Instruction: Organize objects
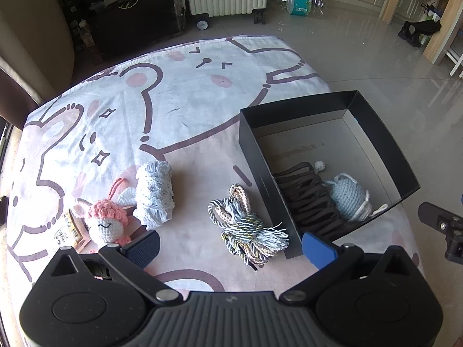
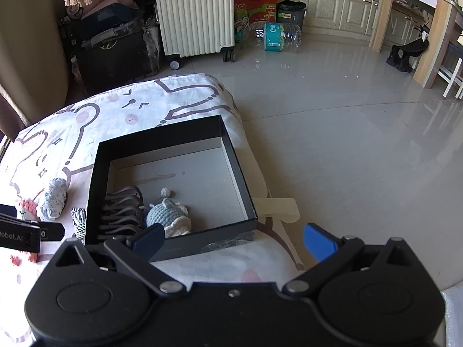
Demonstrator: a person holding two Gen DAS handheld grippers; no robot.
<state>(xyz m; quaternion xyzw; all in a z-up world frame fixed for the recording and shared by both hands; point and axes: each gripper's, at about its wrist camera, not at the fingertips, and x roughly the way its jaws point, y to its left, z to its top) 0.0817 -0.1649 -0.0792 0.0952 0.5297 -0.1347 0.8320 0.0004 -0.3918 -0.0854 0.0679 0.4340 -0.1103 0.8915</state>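
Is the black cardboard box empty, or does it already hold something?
Not empty: the black cardboard box holds a blue crocheted toy and dark folded straps.

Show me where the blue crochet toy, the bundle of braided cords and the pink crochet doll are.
blue crochet toy (image 2: 167,217): right wrist view, on its knitted body.
bundle of braided cords (image 1: 246,225): left wrist view, on the wrapped middle.
pink crochet doll (image 1: 105,225): left wrist view, on its white face.

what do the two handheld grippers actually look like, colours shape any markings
Both match: a wide black body with two round pivot housings, silver rivets and slanted black link arms ending in blue finger pads. The left gripper has a ribbed grey centre panel and a textured dark blue pad. The right gripper has a plain black centre. White lettering ending "obot.AI" shows on the left gripper's side in the right wrist view.
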